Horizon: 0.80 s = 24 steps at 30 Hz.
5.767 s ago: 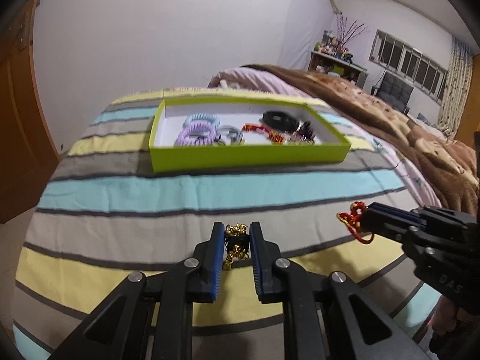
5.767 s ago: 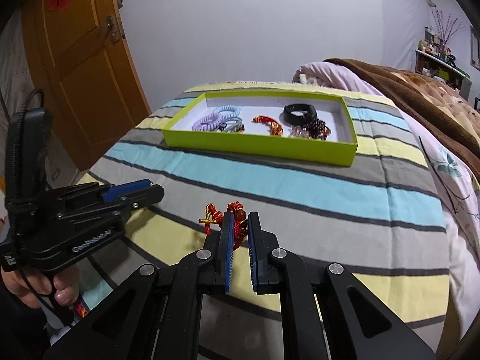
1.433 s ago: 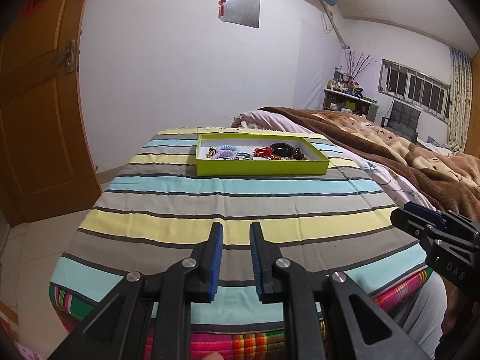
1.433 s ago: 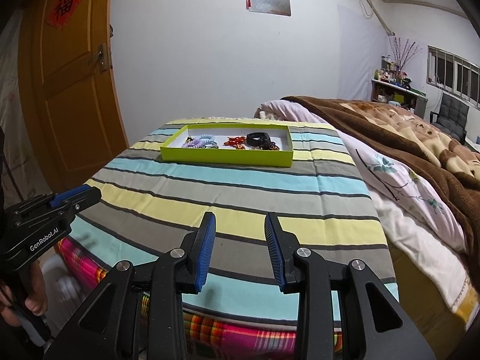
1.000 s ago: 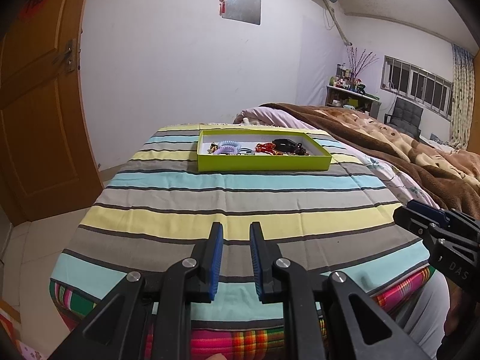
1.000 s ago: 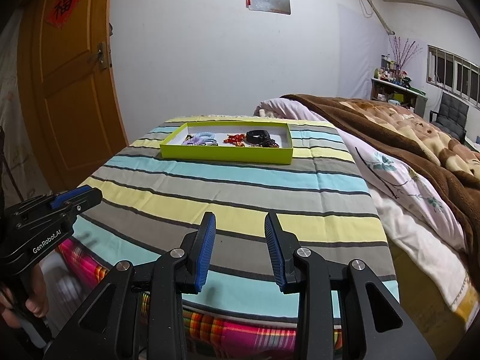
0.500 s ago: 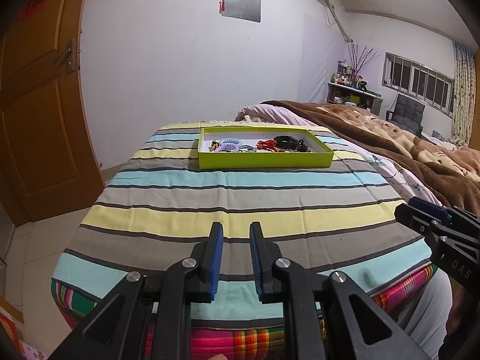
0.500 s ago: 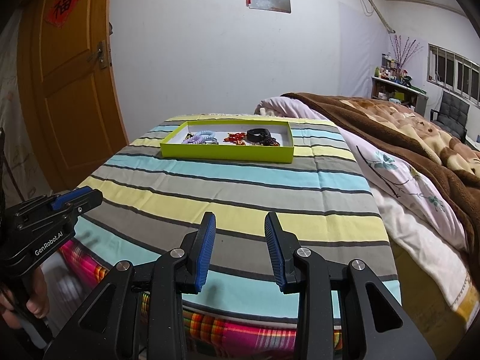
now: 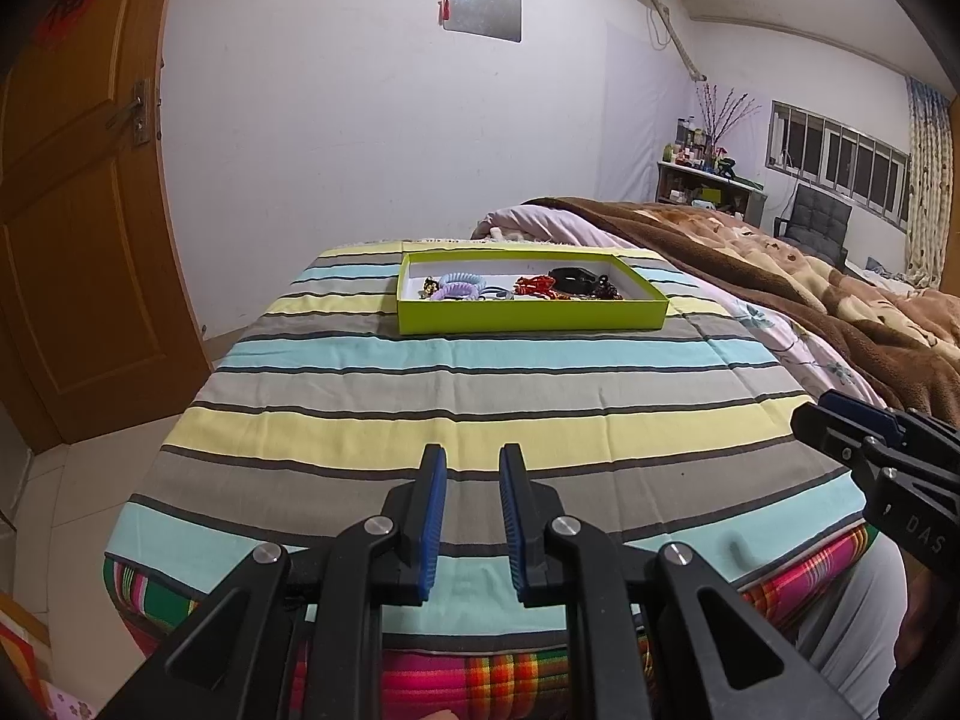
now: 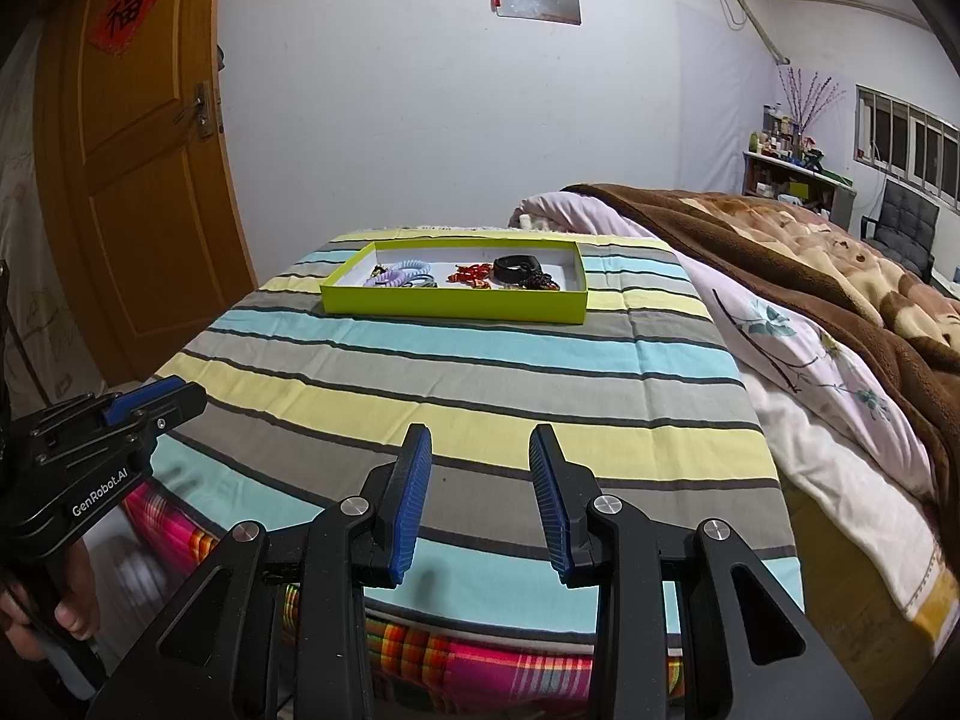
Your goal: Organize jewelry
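Two black two-finger grippers with blue ribbed pads hang over the near edge of the bed, both empty. The left gripper (image 9: pixel 470 471) has its pads parted by a narrow gap with nothing between them; the right gripper (image 10: pixel 480 456) stands wider apart, also holding nothing. Each gripper shows in the other's view only in part: the left one's body is cut off at the frame edge, with a few of the person's fingers (image 10: pixel 75 615) wrapped round its handle, and little more than the front of the right one is in sight.

Below the grippers a bright plaid layer (image 9: pixel 480 684) peeks out under the striped bedcover of yellow, grey and turquoise bands (image 10: pixel 480 396), which lies fairly flat. Well beyond the grippers, toward the far end of that cover, sits the shallow lime-green rectangular box with a white floor (image 10: pixel 456 303). Inside it lie the jewelry pieces: lilac and blue coiled bands (image 10: pixel 399 273) at the left, a red knotted ornament (image 10: pixel 471 274) in the middle, a black band (image 10: pixel 515 267) and a dark beaded piece (image 10: pixel 540 282) at the right. A small gold-and-dark item at the far left of the box is too small to make out.

To the right, a brown fleece blanket (image 10: pixel 810 240) covers a floral sheet. Behind stand a white wall, an orange wooden door (image 10: pixel 138 168) with a red paper square, and a cluttered shelf by windows.
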Available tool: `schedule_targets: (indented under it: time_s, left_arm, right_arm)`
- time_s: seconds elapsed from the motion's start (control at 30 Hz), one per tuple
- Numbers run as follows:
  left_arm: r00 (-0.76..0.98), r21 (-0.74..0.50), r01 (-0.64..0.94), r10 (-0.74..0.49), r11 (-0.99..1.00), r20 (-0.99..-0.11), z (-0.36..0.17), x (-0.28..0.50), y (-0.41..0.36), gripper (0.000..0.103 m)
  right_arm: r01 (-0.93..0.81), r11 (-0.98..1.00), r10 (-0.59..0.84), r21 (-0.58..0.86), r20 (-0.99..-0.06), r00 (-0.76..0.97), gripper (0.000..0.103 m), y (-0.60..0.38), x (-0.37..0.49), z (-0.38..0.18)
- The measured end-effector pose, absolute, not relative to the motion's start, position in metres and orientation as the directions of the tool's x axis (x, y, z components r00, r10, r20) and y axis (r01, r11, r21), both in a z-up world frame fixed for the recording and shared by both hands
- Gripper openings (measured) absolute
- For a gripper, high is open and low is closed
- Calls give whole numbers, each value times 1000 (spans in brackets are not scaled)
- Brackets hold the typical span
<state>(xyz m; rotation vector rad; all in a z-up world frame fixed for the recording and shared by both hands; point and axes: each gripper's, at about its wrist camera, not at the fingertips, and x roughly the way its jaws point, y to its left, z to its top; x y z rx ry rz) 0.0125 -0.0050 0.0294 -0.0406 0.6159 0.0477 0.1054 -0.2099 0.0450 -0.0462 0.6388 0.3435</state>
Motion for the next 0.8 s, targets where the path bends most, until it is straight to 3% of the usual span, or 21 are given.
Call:
schedule_targets:
  time_s: [0.8]
  left_arm:
    - [812,-29,-55,28,998,-583,28,12,-6,18]
  right_arm:
    - [-327,943,298,61,-592,749,35,-210,105,43]
